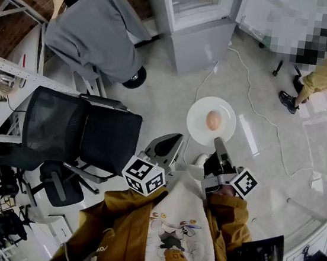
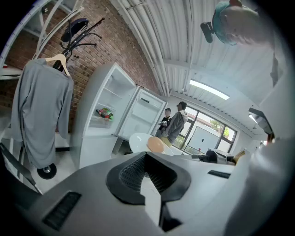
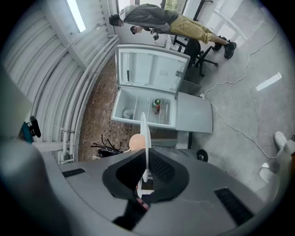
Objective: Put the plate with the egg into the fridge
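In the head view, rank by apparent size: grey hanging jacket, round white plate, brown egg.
grey hanging jacket
round white plate
brown egg
The plate and egg are nearer the camera than the jacket.

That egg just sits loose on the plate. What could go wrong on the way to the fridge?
The egg lies loose on the plate, which the right claw pinches by one edge only; a slight tilt could roll it off. A white cable crosses the floor before the open fridge, so a stumble seems possible. The left claw is open and supports nothing.
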Motion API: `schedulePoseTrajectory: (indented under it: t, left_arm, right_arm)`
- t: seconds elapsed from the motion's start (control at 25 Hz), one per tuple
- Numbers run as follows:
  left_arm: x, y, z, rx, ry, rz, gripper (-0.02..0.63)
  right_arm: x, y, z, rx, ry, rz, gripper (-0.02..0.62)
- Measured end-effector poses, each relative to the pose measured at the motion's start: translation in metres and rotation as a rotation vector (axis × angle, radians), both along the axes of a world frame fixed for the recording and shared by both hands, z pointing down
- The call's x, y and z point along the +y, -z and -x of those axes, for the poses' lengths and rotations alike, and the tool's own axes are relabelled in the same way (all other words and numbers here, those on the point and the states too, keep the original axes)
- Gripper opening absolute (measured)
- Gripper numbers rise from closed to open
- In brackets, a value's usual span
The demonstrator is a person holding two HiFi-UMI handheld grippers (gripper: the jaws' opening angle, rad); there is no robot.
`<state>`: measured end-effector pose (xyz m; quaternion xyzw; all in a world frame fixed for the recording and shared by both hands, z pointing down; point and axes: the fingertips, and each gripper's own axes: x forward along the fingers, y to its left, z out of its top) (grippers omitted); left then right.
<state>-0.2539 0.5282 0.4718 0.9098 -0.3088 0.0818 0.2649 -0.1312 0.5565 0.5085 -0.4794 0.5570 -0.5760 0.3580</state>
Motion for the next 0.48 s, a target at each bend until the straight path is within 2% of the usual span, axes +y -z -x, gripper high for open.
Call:
schedulePoseTrajectory:
  t: [0.2, 0.48]
  left_arm:
    - [0.0, -0.002, -0.018, 0.004, -0.053, -0.006, 0.006]
    - [0.003, -0.004, -0.028, -0.003, -0.038, -0.02, 0.006]
  right_arm:
    - [0.002, 0.001, -0.011, 0.007, -0.036, -0.022, 0.02]
    - [0.0, 0.005, -0.02, 0.009, -0.022, -0.06, 0.02]
